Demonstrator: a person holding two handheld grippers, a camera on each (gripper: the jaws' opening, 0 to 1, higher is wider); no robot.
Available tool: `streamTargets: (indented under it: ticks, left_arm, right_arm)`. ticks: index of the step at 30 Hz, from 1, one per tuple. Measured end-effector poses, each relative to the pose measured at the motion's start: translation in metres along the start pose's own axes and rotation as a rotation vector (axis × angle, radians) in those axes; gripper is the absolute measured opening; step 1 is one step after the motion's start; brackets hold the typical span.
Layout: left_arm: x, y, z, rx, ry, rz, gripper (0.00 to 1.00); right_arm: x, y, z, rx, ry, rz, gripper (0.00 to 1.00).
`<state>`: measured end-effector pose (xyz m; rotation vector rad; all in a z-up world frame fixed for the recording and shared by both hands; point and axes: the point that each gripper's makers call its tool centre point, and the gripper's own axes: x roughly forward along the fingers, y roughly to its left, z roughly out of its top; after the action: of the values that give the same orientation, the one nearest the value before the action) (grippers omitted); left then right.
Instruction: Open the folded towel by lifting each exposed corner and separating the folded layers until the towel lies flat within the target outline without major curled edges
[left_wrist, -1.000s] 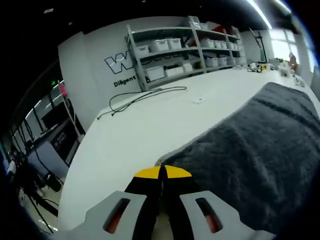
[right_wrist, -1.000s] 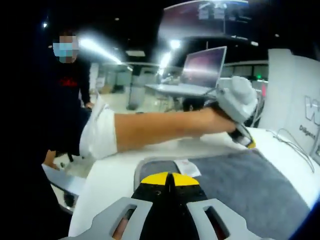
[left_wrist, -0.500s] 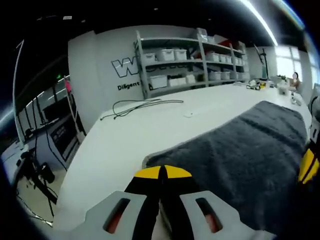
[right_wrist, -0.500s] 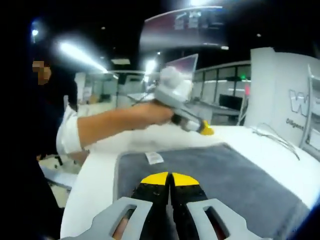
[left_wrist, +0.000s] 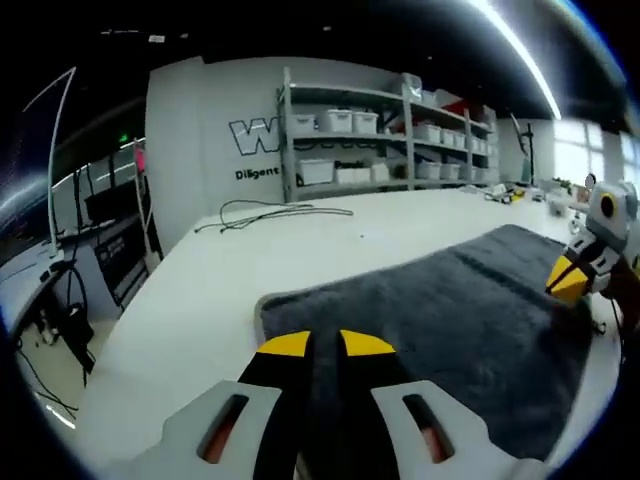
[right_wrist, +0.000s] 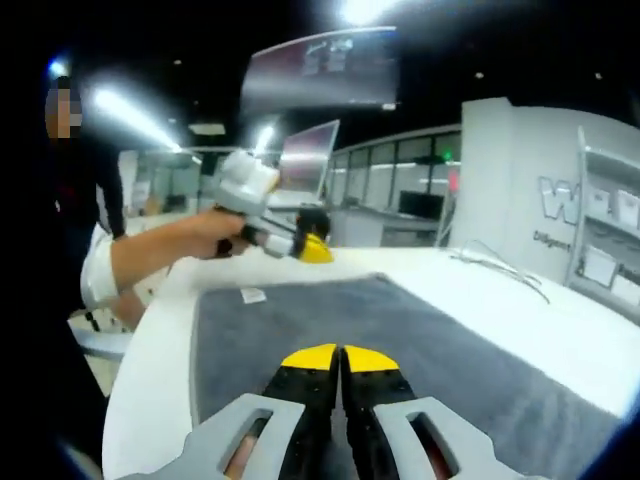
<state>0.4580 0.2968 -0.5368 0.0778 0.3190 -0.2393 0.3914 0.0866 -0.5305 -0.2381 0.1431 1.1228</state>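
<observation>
- Since half a second ago, the left tongs (left_wrist: 326, 344) are parting their yellow tips slightly, with a narrow gap now showing between them and nothing held; in the right gripper view the left tongs (right_wrist: 316, 248) are sitting at 11 o'clock, lower and closer to the towel's far edge than before.
- Right tongs (right_wrist: 340, 357) are keeping their tips pressed together, gripping nothing, and hovering just above the towel (right_wrist: 380, 340); in the left gripper view the right tongs (left_wrist: 570, 281) are coming in at 3 o'clock, above the towel's far side.
- Grey towel (left_wrist: 450, 320) is lying spread on the white table (left_wrist: 200, 300), its near corner just beyond the left tongs' tips; whether the tongs are touching it cannot be told.
- White label (right_wrist: 253, 295) is lying on the towel's corner at 10 o'clock, just below the left tongs.
- A hand (right_wrist: 205, 232) is gripping the left tongs' handle.
- Black cable (left_wrist: 270, 212) is resting on the table well beyond the towel, in front of a shelf (left_wrist: 390, 130) of bins.
</observation>
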Motion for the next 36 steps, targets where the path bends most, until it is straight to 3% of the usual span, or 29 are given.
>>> streamTargets:
  ticks: [18, 30, 36]
  left_arm:
    - [-0.038, -0.047, -0.009, -0.056, -0.056, -0.062, 0.22]
    - [-0.045, -0.075, -0.02, -0.066, -0.046, -0.095, 0.23]
    - [-0.051, -0.076, -0.015, -0.072, -0.085, -0.063, 0.23]
  right_arm:
    - [-0.108, -0.092, -0.025, 0.019, -0.002, -0.295, 0.07]
    - [-0.167, -0.123, -0.044, 0.049, -0.007, -0.426, 0.07]
    - [-0.195, -0.139, -0.055, 0.04, 0.021, -0.485, 0.07]
